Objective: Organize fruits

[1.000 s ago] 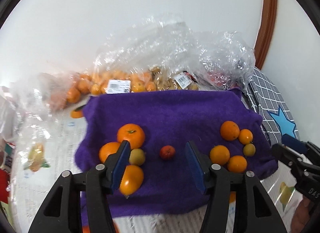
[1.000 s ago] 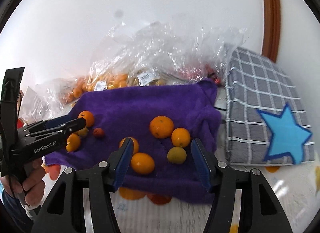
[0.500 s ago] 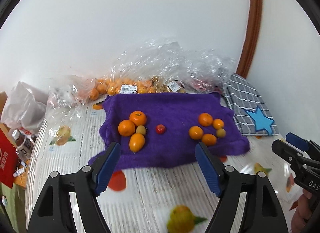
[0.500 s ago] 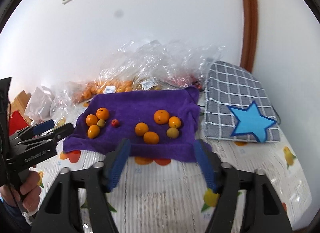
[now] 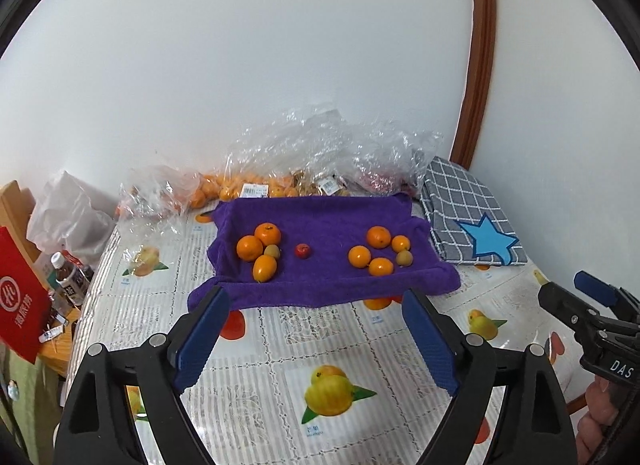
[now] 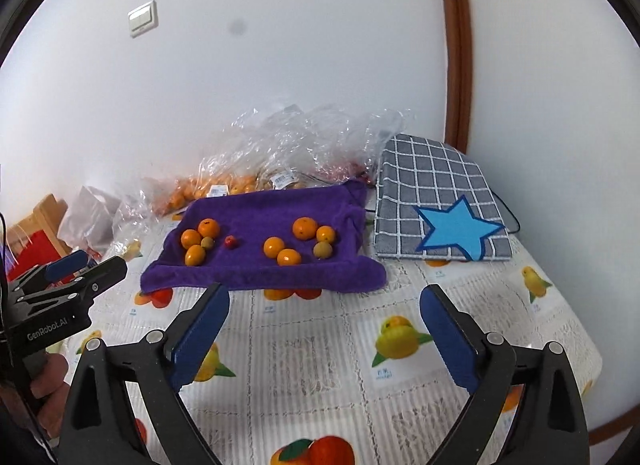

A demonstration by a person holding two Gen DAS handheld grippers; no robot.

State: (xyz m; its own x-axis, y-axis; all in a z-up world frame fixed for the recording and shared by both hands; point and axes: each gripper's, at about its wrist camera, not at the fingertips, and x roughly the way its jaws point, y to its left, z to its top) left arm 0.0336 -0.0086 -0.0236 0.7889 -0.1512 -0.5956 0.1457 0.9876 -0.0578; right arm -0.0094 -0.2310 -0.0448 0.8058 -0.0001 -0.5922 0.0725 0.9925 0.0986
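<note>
Bench (image 5: 280, 329) covered by a white, fruit-printed cloth. A purple towel (image 5: 328, 225) lies flat across its middle toward the wall, front edge draping forward. Beside the towel on the right lies a folded grey checked cloth with a blue star (image 5: 468, 201). Behind the towel, against the wall, crumpled clear plastic bags (image 5: 320, 153) hold orange fruit; some bear white labels. A further clear bag (image 5: 156, 193) lies at the left rear of the bench.
</note>
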